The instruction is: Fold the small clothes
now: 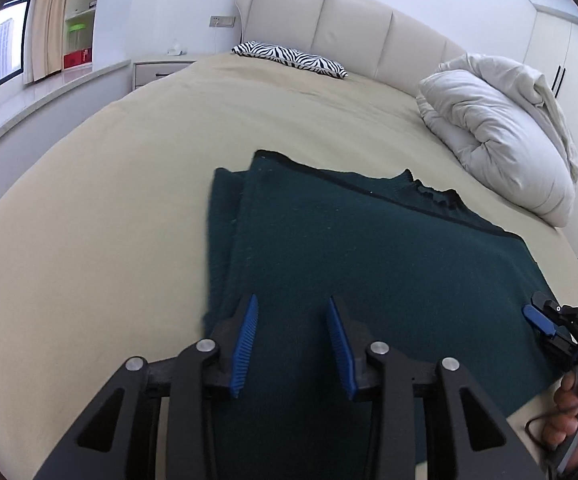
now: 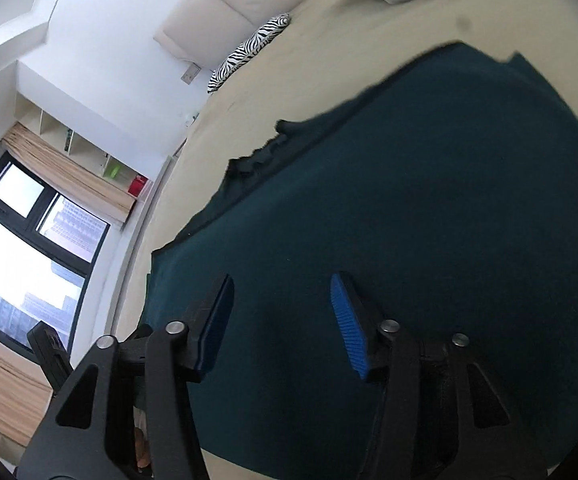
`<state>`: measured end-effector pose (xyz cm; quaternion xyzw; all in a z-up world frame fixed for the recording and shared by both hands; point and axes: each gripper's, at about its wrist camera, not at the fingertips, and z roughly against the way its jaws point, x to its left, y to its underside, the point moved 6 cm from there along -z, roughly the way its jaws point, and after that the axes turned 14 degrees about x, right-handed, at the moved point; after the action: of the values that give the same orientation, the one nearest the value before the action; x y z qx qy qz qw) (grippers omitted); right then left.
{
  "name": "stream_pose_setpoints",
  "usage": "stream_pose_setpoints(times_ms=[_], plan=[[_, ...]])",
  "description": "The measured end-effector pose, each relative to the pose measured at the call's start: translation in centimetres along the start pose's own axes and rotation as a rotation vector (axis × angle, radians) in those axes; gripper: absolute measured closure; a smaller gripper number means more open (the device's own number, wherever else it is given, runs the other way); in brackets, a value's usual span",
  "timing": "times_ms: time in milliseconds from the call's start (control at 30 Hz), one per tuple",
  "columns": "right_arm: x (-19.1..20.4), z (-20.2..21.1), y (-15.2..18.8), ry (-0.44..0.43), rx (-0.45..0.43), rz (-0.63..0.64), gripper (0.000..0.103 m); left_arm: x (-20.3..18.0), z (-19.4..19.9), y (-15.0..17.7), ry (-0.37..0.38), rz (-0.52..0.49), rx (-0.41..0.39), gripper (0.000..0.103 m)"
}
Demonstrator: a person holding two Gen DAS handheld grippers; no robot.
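A dark green knit garment [image 1: 369, 248] lies flat on the beige bed [image 1: 129, 168], partly folded, with a layer doubled along its left side and a ribbed collar at the far edge. My left gripper [image 1: 292, 308] is open just above its near edge, holding nothing. My right gripper [image 2: 281, 284] is open over the same garment [image 2: 409, 200]; its blue pads [image 1: 537, 320] show at the garment's right edge in the left wrist view.
A white bundled duvet [image 1: 501, 136] sits at the bed's far right. A zebra-print pillow [image 1: 289, 58] lies by the padded headboard [image 1: 349, 20]. A nightstand [image 1: 161, 68], shelves and a window are to the left; wardrobe doors are at the right.
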<state>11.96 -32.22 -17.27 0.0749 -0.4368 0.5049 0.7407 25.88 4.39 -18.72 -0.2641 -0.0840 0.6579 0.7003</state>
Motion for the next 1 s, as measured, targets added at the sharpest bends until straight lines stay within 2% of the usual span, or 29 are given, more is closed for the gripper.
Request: stream_pose_setpoints(times_ms=[33, 100, 167, 233, 300, 333, 367, 467, 633, 700, 767, 867, 1000], plan=[[-1.4, 1.0, 0.3, -0.012, -0.019, -0.034, 0.075, 0.2, 0.3, 0.2, 0.011, -0.003, -0.001, 0.066], [-3.1, 2.7, 0.4, 0.009, -0.054, -0.081, 0.076, 0.9, 1.1, 0.9, 0.036, 0.005, -0.005, 0.068], [-4.8, 5.4, 0.6, 0.082, -0.098, -0.104, 0.073, 1.5, 2.3, 1.4, 0.038, 0.032, -0.017, 0.068], [-5.5, 8.0, 1.2, 0.170, -0.130, -0.111, 0.072, 2.8, 4.0, 2.1, 0.006, 0.091, -0.054, 0.059], [-5.9, 10.3, 1.8, 0.222, -0.156, -0.112, 0.063, 3.4, 5.0, 2.6, 0.027, 0.130, -0.070, 0.057], [-6.2, 11.8, 2.4, 0.261, -0.183, -0.118, 0.050, 3.5, 5.4, 2.8, 0.029, 0.138, -0.072, 0.057], [-6.3, 12.7, 2.7, 0.276, -0.202, -0.118, 0.043, 3.3, 5.8, 2.9, 0.033, 0.135, -0.075, 0.057], [-7.4, 16.3, 4.2, 0.312, -0.243, -0.116, 0.034, 1.0, 6.0, 2.5, 0.061, 0.083, -0.070, 0.057], [-8.9, 18.6, 4.2, 0.243, -0.210, -0.172, 0.033, -4.4, 4.1, 1.7, 0.106, -0.017, -0.043, 0.056], [-9.4, 18.8, 3.8, 0.214, -0.180, -0.196, 0.033, -6.3, 2.5, 1.2, 0.126, -0.041, -0.006, 0.056], [-9.8, 17.3, 2.5, 0.202, -0.133, -0.224, 0.033, -7.9, 1.6, 0.7, 0.139, -0.071, 0.015, 0.056], [-10.0, 15.6, 0.6, 0.160, -0.072, -0.234, 0.033, -9.4, 0.3, 0.2, 0.116, -0.104, 0.034, 0.056], [-11.0, 12.7, -1.0, 0.133, 0.027, -0.285, 0.034, -9.3, -2.1, -0.1, 0.086, -0.095, 0.090, 0.056]])
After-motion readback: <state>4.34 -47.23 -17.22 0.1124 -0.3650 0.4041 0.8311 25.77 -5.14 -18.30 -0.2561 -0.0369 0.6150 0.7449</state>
